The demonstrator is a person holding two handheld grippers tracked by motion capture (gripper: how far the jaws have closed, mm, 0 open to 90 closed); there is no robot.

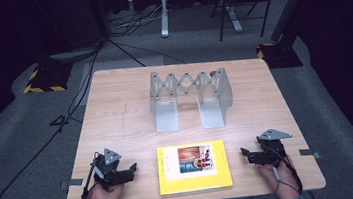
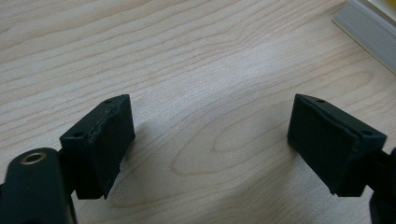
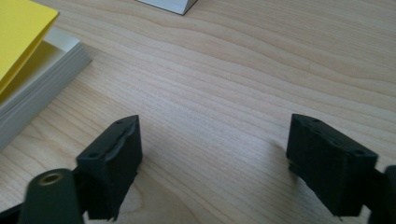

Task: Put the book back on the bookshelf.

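We hold the left gripper and the right gripper low over the light wooden table, one at each side of the thick yellow book with a colourful picture on its cover. The jaws of both grippers stand wide apart, and between them we see bare wood. In the left gripper view the grey page edge of the book lies ahead of the right jaw, well apart from it. In the right gripper view the book's yellow cover lies ahead of the left jaw, near but not touching. Beyond the book, farther ahead of both jaw pairs, stands the grey metal folding rack with crossed bars, upright on the table.
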